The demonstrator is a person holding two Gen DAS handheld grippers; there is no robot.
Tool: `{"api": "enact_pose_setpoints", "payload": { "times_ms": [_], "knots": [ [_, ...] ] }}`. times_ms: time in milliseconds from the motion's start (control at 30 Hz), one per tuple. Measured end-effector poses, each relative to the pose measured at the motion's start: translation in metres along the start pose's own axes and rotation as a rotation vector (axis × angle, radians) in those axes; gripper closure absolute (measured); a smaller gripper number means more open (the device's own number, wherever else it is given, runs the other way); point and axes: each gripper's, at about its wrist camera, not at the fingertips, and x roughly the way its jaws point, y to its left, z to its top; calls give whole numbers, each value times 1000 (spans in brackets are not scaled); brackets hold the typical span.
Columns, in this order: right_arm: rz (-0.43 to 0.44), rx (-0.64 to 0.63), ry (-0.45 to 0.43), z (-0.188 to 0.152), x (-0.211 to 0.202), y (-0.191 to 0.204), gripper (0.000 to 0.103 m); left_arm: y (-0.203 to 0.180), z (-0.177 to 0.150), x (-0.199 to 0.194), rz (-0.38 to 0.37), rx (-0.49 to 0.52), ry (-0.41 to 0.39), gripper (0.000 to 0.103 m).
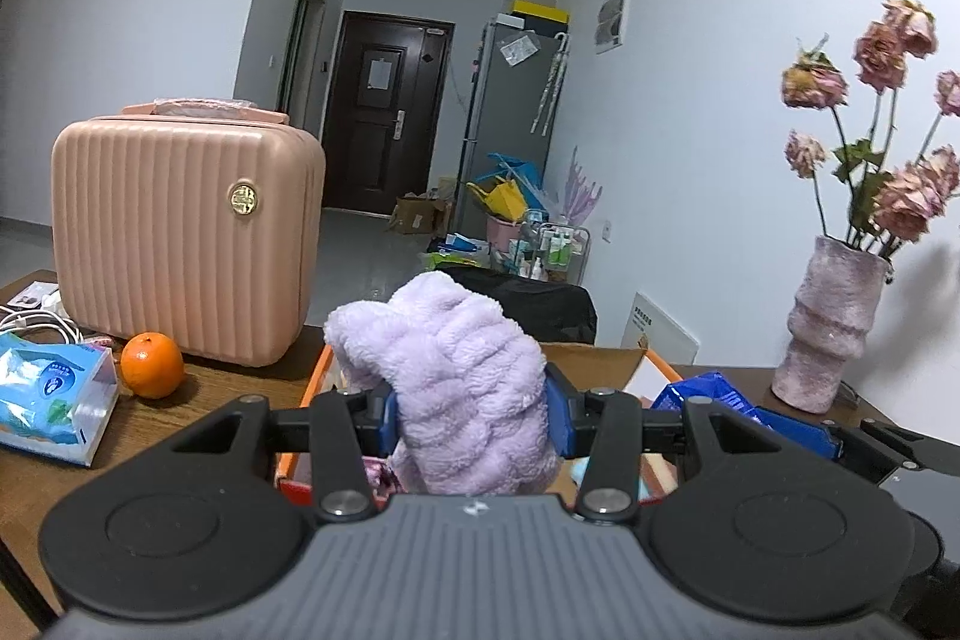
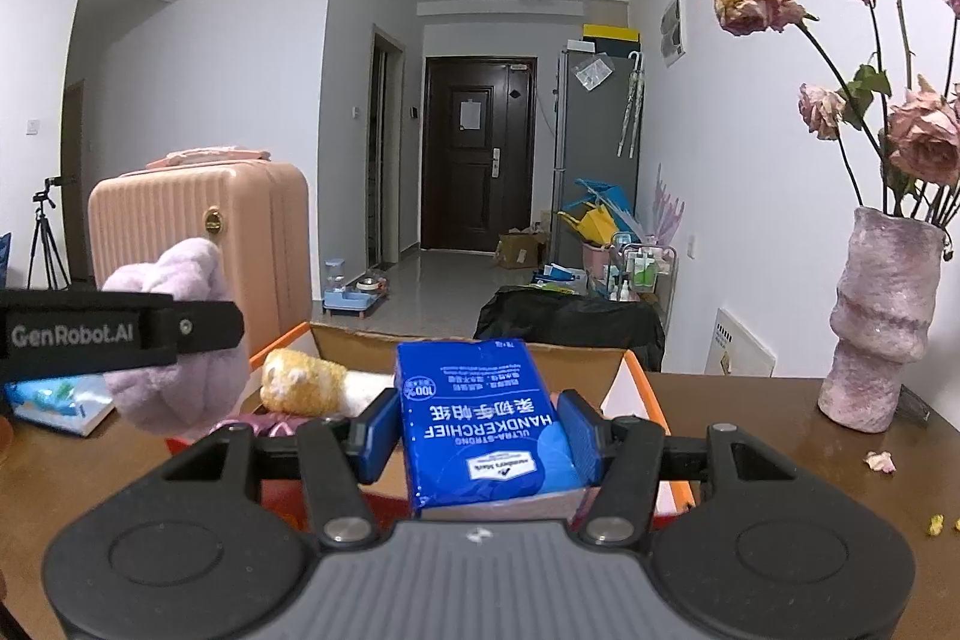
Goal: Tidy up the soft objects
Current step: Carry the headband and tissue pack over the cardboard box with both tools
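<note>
My left gripper (image 1: 468,415) is shut on a fluffy lilac plush cloth (image 1: 456,376), held above an orange-rimmed cardboard box (image 1: 591,361). In the right wrist view the same lilac cloth (image 2: 180,394) shows at the left with the left gripper's black finger (image 2: 120,331) across it. My right gripper (image 2: 480,430) is shut on a blue handkerchief tissue pack (image 2: 480,418) over the box (image 2: 636,394). Inside the box lies a yellow and white plush toy (image 2: 312,385). The right gripper's blue pack (image 1: 714,394) shows at the right of the left wrist view.
A pink ribbed case (image 1: 186,232) stands on the wooden table (image 1: 36,484) at the left, with an orange (image 1: 152,364) and a light blue tissue pack (image 1: 51,403) in front. A pink vase of dried roses (image 2: 882,328) stands at the right.
</note>
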Motion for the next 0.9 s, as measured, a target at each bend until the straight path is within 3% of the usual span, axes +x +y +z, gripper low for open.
{"api": "enact_pose_setpoints", "payload": {
  "times_ms": [900],
  "knots": [
    [-58,26,109,30,95,-3,47,8,27,86,41,-56,36,57]
  ]
}}
